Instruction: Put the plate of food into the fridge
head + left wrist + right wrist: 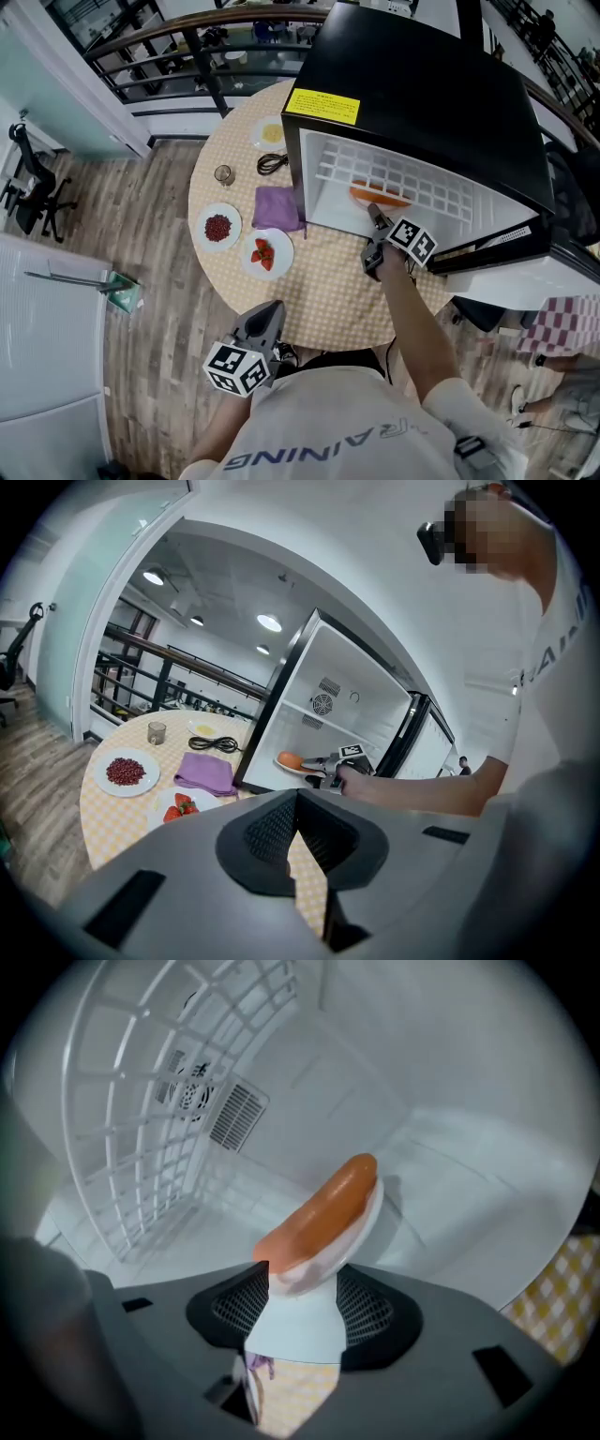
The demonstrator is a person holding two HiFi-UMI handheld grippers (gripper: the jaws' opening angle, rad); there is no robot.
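The white plate (364, 1229) carries an orange sausage (319, 1211) and lies on the floor of the open black fridge (422, 94). In the head view the plate (380, 196) sits just inside the fridge opening. My right gripper (303, 1281) reaches into the fridge, and its jaws stand wide on either side of the plate's near rim without pressing on it. From above, the right gripper (374, 216) is at the fridge's threshold. My left gripper (273, 309) hangs back over the table's near edge, jaws closed and empty; in its own view the left gripper (298, 796) points at the fridge.
On the round checked table (328, 291) stand a plate of red beans (218, 228), a plate of strawberries (265, 253), a purple cloth (277, 208), a glass (223, 174), a black cable (272, 163) and a yellow-filled dish (270, 133). A white wire shelf (394, 176) spans the fridge above the plate.
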